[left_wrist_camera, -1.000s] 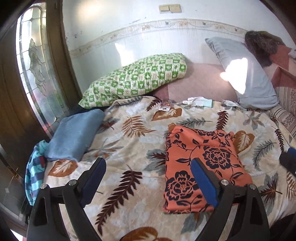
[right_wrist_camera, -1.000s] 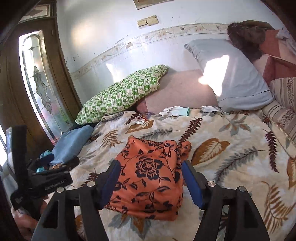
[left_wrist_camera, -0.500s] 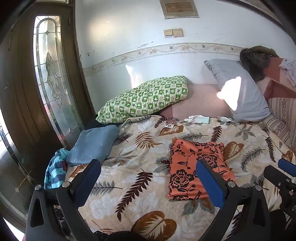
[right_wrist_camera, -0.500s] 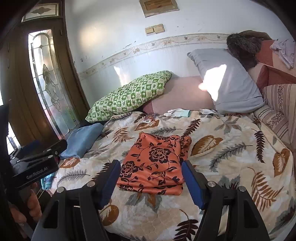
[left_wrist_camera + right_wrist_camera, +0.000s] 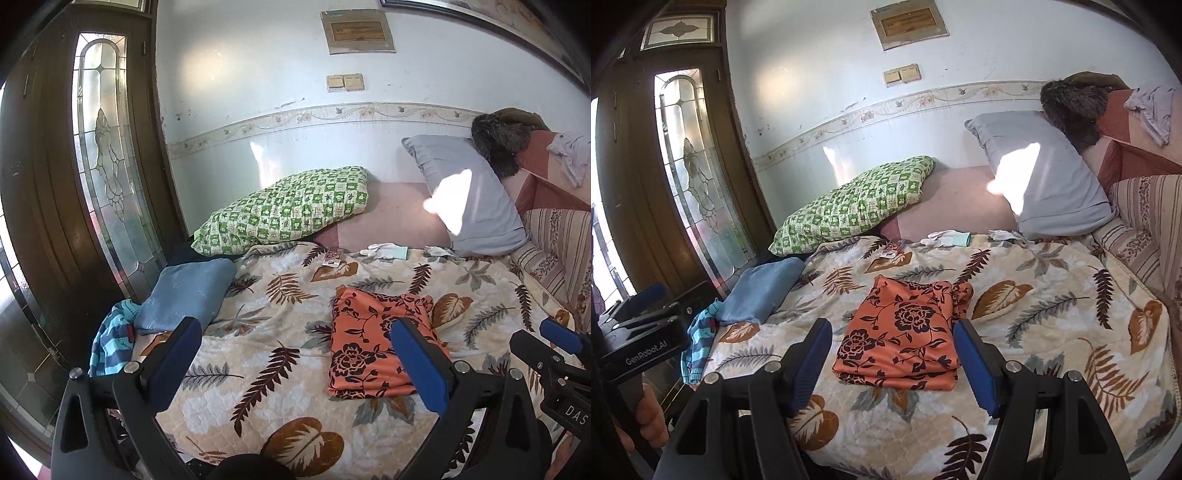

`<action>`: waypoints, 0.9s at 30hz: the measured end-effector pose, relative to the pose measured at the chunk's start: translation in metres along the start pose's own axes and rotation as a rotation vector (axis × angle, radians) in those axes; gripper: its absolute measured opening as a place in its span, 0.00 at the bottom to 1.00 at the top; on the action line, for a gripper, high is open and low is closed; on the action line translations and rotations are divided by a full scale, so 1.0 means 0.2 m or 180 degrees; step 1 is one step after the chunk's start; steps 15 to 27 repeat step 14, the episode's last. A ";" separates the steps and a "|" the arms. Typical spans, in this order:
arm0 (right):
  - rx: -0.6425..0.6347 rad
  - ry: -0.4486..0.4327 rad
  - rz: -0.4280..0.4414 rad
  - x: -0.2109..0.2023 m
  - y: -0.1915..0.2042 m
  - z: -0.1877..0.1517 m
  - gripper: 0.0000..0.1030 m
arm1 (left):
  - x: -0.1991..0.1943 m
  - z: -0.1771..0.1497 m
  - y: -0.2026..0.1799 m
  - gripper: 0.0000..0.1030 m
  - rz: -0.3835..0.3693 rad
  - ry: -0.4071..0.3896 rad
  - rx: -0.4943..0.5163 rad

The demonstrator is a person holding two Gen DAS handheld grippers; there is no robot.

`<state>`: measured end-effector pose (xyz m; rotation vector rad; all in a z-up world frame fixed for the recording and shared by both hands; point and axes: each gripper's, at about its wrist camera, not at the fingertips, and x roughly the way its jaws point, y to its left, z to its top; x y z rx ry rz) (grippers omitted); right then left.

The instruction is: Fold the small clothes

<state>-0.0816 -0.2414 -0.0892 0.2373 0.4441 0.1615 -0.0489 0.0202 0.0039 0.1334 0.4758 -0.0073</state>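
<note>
Left gripper: your left gripper has its blue pads spread very wide. Nothing is between them but the blanket far below. It holds nothing.
Right gripper: your right gripper is partly open, less wide than the left one. Its pads touch nothing and it holds nothing.
Your hand: in the right view you can see your left hand around the left tool's handle, at the left edge.
Cloth: the orange cloth with black flowers lies folded flat on the blanket. It sits just past the right gripper's tips, in line with the gap between them, and apart from both pads. In the left view the cloth lies behind the right-hand pad, not in the middle of the gap.
Blanket: the leaf blanket covers the bed under the cloth.
Blue pile: a folded blue cloth lies near the blanket's left edge, well apart from the orange cloth. A striped cloth hangs just beside it.
Far end: a white glove lies past the orange cloth. Behind it a green pillow and a grey pillow lean by the wall.
</note>
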 end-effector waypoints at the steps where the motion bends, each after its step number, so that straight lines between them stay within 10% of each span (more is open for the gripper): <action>1: -0.0006 0.0001 0.0008 0.00 0.00 0.00 0.70 | 0.00 0.00 0.00 0.99 -0.0016 0.0008 0.0006; 14: 0.0077 0.0127 0.0045 0.11 -0.05 -0.03 0.70 | 0.12 -0.01 0.00 0.99 -0.0590 0.0188 -0.0179; 27: 0.0077 0.0127 0.0045 0.11 -0.05 -0.03 0.70 | 0.12 -0.01 0.00 0.99 -0.0590 0.0188 -0.0179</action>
